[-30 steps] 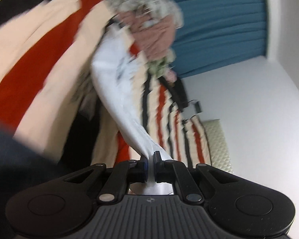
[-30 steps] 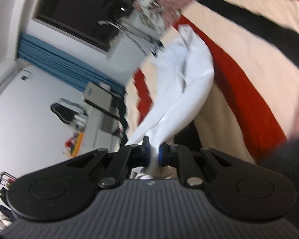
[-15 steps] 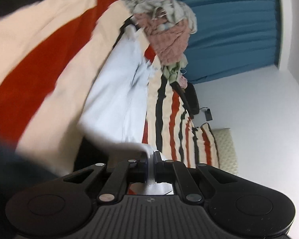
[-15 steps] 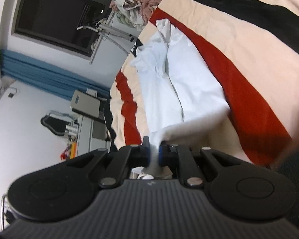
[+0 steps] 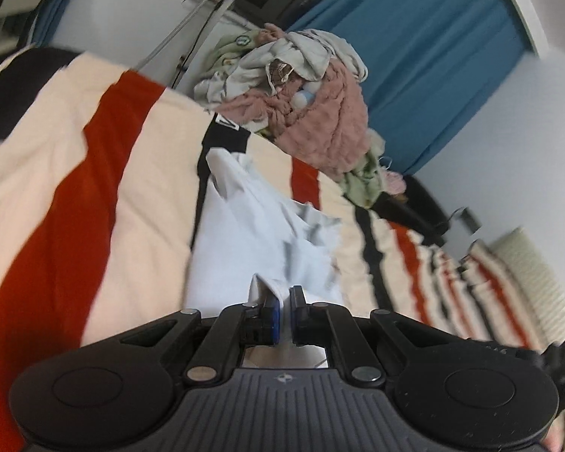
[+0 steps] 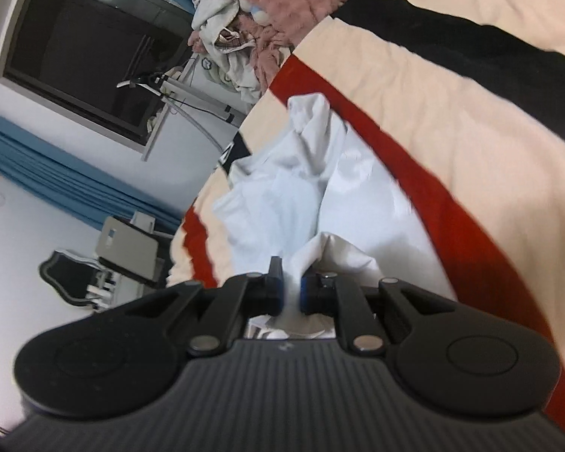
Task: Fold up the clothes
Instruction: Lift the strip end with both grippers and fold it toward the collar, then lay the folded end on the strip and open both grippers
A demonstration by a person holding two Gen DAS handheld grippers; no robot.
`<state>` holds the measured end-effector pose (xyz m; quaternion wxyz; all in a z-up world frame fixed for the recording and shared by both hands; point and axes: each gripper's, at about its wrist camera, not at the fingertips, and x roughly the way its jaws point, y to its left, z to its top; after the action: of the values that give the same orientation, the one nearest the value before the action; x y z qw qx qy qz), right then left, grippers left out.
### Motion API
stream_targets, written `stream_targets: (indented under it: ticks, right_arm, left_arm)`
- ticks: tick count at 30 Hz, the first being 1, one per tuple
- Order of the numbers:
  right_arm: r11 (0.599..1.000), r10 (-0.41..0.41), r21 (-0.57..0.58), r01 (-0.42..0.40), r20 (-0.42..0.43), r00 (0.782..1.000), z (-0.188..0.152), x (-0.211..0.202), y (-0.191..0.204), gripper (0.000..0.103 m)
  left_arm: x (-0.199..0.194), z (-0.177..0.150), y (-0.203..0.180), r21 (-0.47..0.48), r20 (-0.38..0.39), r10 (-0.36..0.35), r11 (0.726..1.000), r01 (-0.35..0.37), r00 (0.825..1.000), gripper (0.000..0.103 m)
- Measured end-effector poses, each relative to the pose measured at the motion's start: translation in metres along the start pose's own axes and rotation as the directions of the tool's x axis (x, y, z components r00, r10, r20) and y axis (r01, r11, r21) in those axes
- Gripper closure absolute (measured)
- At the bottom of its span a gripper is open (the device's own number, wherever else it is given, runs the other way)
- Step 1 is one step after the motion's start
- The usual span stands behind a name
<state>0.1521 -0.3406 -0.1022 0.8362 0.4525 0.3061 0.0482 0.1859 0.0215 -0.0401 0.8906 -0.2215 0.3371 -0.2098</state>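
Left tool (image 5: 285, 314): pinched narrow on the near hem of the white garment (image 5: 260, 233), a tab of cloth standing up between its two pads; it grips there, I'd say, so the edge can be steered rather than dragged.
White garment: spread lengthwise on the bed, near edge at the tools and far end rumpled toward the laundry heap; one side lies fairly flat while the other is bunched in soft ridges.
Bed cover (image 5: 105, 196): cream with red and black stripes, carrying the garment; it gives a broad flat place to lay cloth out.
Laundry heap (image 5: 312, 105): pink fluffy, pale green and grey pieces piled at the far end of the bed, well apart from the garment, likely so they don't crowd the folding spot.
Blue curtain (image 5: 414, 56): hangs behind the heap.
Right tool (image 6: 290, 293): also narrow, clamped on a puckered fold of the same garment (image 6: 290, 203) at its near edge, just beside the other grip's stretch of hem.
Why both hold: two grips on one hem keep it taut and level, which suits either laying the piece flat or carrying that edge over.
Stage: the garment lies open and creased, not a neat folded packet.
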Motion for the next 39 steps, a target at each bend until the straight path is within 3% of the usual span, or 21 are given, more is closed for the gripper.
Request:
stream_targets:
  ticks: [3,8,15,17,18,19,20,21,24,26,27,29,31,36,39]
  right_arm:
    - [0.996,-0.022,-0.086,0.024,0.020,1.000,0.014,0.032,-0.005,0.091]
    - [0.965,-0.113,-0.238,0.106,-0.015,0.994,0.018,0.077,-0.012,0.091]
    - [0.952,-0.143,-0.280,0.126,-0.040,0.989,0.012,0.091,-0.016,0.088]
    - [0.959,-0.110,-0.269,0.094,-0.045,0.993,0.012,0.085,-0.015,0.067]
    - [0.962,-0.085,-0.263,0.069,-0.050,0.995,0.011,0.081,-0.013,0.059]
    - [0.965,-0.062,-0.259,0.047,-0.051,0.997,0.010,0.075,-0.011,0.044]
    - [0.963,-0.055,-0.265,0.042,-0.040,0.998,0.008,0.069,-0.006,0.036]
    - [0.961,-0.048,-0.272,0.038,-0.028,0.998,0.005,0.062,-0.002,0.035]
    - [0.944,-0.035,-0.328,0.038,0.014,0.999,-0.005,0.037,0.013,0.035]
    - [0.923,-0.047,-0.380,0.060,0.046,0.998,-0.015,0.022,0.022,0.040]
    - [0.906,-0.063,-0.415,0.079,0.052,0.997,-0.021,0.018,0.027,0.045]
    - [0.864,-0.113,-0.489,0.123,0.049,0.992,-0.032,0.017,0.034,0.075]
    - [0.825,-0.171,-0.541,0.163,0.035,0.985,-0.042,0.025,0.035,0.083]
    - [0.751,-0.272,-0.617,0.236,0.037,0.962,-0.056,0.056,0.029,0.084]
    - [0.733,-0.314,-0.623,0.271,0.042,0.948,-0.060,0.076,0.019,0.084]
  left_arm:
    - [0.036,-0.002,0.005,0.057,0.004,0.026,0.998,-0.026,1.000,0.097]
    - [0.082,-0.017,0.020,0.147,-0.024,0.096,0.985,-0.092,0.995,0.097]
    - [0.094,-0.021,0.021,0.181,-0.037,0.114,0.978,-0.106,0.993,0.092]
    - [0.088,-0.023,0.015,0.202,-0.034,0.116,0.973,-0.107,0.993,0.072]
    - [0.084,-0.024,0.012,0.214,-0.032,0.116,0.971,-0.107,0.993,0.056]
    - [0.078,-0.026,0.008,0.229,-0.024,0.120,0.967,-0.111,0.993,0.047]
    - [0.072,-0.029,0.003,0.245,-0.013,0.124,0.963,-0.117,0.992,0.044]
    - [0.065,-0.031,-0.002,0.264,-0.004,0.126,0.957,-0.121,0.992,0.039]
    - [0.044,-0.040,-0.016,0.313,0.032,0.133,0.940,-0.136,0.991,0.028]
    - [0.032,-0.047,-0.021,0.338,0.028,0.138,0.931,-0.139,0.990,0.027]
    - [0.028,-0.050,-0.022,0.343,0.019,0.142,0.929,-0.140,0.990,0.027]
    - [0.020,-0.058,-0.020,0.343,0.015,0.156,0.927,-0.151,0.988,0.027]
    - [0.018,-0.066,-0.018,0.355,0.013,0.182,0.918,-0.175,0.983,0.027]
    - [0.041,-0.077,-0.007,0.366,-0.024,0.256,0.902,-0.230,0.966,0.027]
    - [0.058,-0.083,0.003,0.364,-0.056,0.291,0.897,-0.252,0.955,0.027]
